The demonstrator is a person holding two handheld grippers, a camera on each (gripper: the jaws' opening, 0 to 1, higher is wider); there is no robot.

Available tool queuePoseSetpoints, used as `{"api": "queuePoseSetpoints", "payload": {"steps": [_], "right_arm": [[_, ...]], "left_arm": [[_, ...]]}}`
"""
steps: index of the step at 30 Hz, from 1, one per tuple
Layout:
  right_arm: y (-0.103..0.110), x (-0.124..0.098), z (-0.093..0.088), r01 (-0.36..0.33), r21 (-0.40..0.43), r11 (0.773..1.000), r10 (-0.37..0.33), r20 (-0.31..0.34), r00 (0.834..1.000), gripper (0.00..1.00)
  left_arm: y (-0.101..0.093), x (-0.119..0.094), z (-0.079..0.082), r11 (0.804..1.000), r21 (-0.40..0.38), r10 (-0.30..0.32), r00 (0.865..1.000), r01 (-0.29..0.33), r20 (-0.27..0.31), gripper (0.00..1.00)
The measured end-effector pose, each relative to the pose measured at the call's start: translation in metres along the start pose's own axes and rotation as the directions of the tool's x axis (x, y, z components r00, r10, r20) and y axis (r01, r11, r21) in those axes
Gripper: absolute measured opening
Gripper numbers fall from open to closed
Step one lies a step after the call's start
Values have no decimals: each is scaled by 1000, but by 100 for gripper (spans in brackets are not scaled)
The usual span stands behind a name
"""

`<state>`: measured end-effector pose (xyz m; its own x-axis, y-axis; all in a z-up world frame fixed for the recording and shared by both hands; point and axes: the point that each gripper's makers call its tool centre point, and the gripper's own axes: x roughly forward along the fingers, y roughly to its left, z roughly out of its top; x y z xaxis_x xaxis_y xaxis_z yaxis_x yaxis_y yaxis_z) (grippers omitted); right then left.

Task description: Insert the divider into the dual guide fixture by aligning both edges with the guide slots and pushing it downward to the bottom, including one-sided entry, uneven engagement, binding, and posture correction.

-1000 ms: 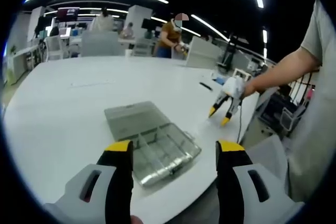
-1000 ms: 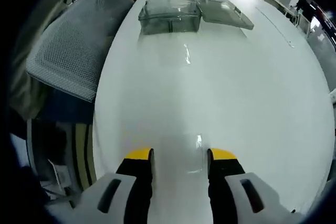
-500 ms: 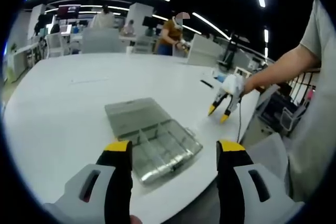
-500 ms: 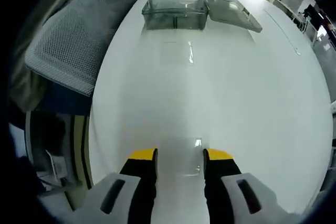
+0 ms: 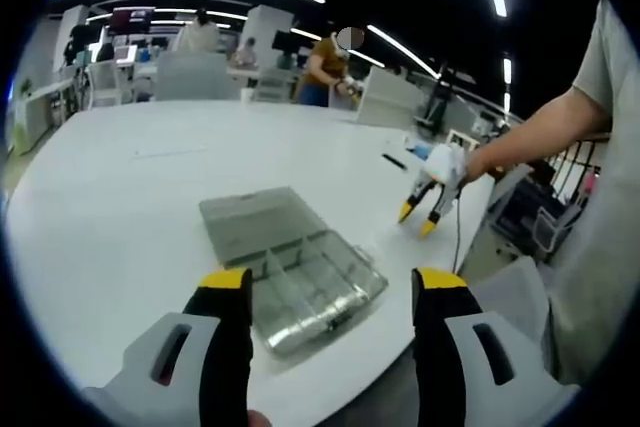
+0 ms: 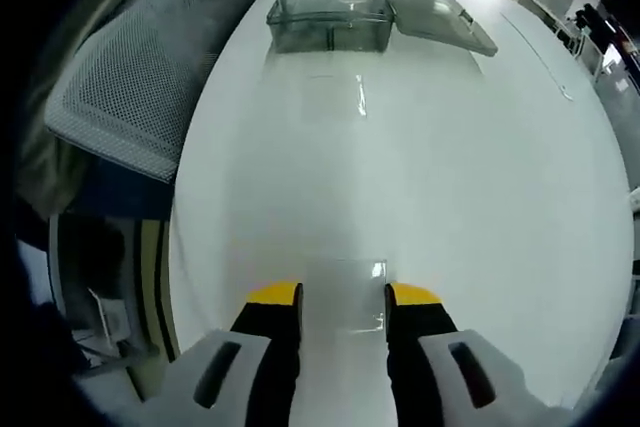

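A clear plastic box [image 5: 290, 272] with inner guide slots lies on the white table [image 5: 120, 197], its lid [image 5: 250, 215] swung open behind it. My left gripper [image 5: 332, 287] hovers open just in front of the box with nothing between its jaws. The same box [image 6: 328, 25] sits far ahead in the right gripper view. A thin clear divider [image 6: 343, 292] lies flat on the table [image 6: 480, 177] near its edge. My right gripper [image 6: 343, 295] has its yellow-tipped jaws against the divider's two side edges. That right gripper [image 5: 420, 215] also stands at the table's right end, held by a person's hand.
A grey mesh chair [image 6: 130, 77] stands close along the table edge beside the box. Another faint clear piece [image 6: 335, 97] lies on the table between box and divider. A black pen [image 5: 392, 162] lies beyond the right gripper. People sit at desks far behind.
My right gripper's jaws have narrowed onto the divider's edges, and its view has crept slightly forward. The left gripper has stayed open and nearly still.
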<state>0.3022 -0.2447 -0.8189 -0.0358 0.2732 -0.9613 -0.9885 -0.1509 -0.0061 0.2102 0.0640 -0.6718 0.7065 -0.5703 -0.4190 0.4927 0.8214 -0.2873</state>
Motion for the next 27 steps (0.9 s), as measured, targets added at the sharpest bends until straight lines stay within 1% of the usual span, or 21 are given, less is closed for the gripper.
{"api": "queuePoseSetpoints", "payload": {"steps": [9,14,15,17,27], "right_arm": [[-1,0,-1,4,13,1000,-4,7,1000,31],[0,0,-1,0,1,1000,0,-1,1000,29],[0,0,-1,-1,-15,1000,1,-4,1000,29],[0,0,-2,-1,-1,1000,1,-2,1000,29],[5,0,2,-8,-6,1000,8,-14,1000,27]], "left_arm": [[2,-2,-1,1000,-3,7,1000,-7,-2,62],[0,-2,0,1000,-3,8,1000,-8,3,62],[0,-2,0,1000,-3,8,1000,-8,4,62],[0,-3,-1,1000,-3,9,1000,-9,2,62],[-4,-5,-1,1000,-3,13,1000,-13,1,62]]}}
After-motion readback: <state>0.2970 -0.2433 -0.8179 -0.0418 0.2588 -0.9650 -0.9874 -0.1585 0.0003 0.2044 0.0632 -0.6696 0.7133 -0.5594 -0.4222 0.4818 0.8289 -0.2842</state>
